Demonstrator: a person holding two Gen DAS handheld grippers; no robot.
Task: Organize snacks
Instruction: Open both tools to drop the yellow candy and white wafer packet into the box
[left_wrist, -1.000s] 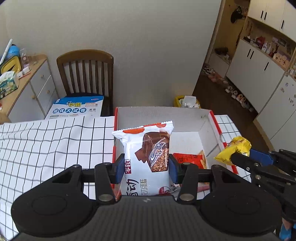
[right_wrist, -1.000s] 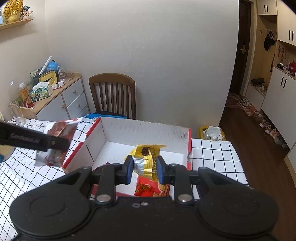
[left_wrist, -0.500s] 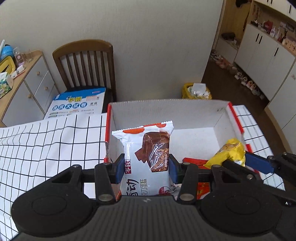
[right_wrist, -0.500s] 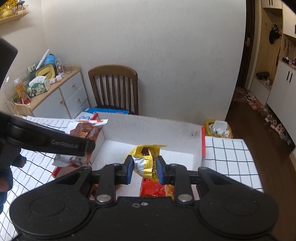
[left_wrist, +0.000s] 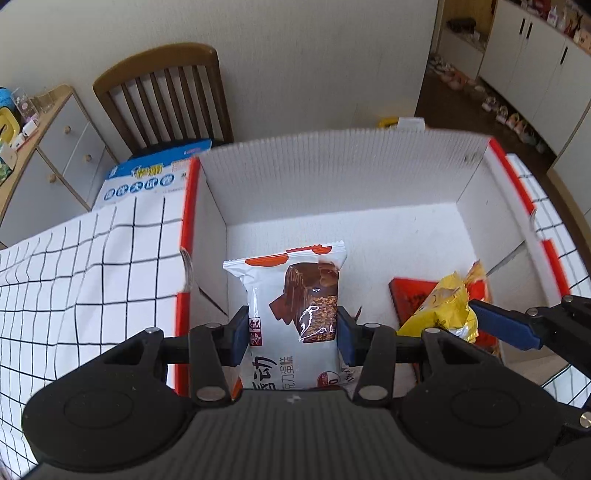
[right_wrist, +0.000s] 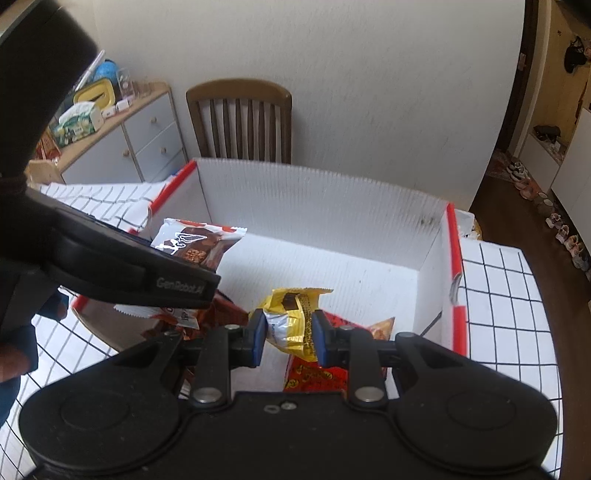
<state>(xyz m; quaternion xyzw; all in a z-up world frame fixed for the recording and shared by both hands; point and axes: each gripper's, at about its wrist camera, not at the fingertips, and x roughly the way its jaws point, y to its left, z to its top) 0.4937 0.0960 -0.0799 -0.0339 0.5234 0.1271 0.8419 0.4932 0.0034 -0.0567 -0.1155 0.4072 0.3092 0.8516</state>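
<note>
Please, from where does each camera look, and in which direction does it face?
Left wrist: sits on the left tool, looking down into the white box; shows its fingers clamping the white cake packet.
Right wrist: sits on the right tool, facing the same box; shows its fingers clamping the yellow packet, plus a sleeve.
Shared: box, both packets, chair.

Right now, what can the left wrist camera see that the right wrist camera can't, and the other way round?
Only the left wrist view shows the blue printed box on the chair seat and the white cupboards.

Only the right wrist view shows a sleeve at its left edge and the dark doorway.

Both show the white box, the white cake packet in the left gripper, the yellow packet in the right gripper, the red packet, the chair and the checked cloth.
</note>
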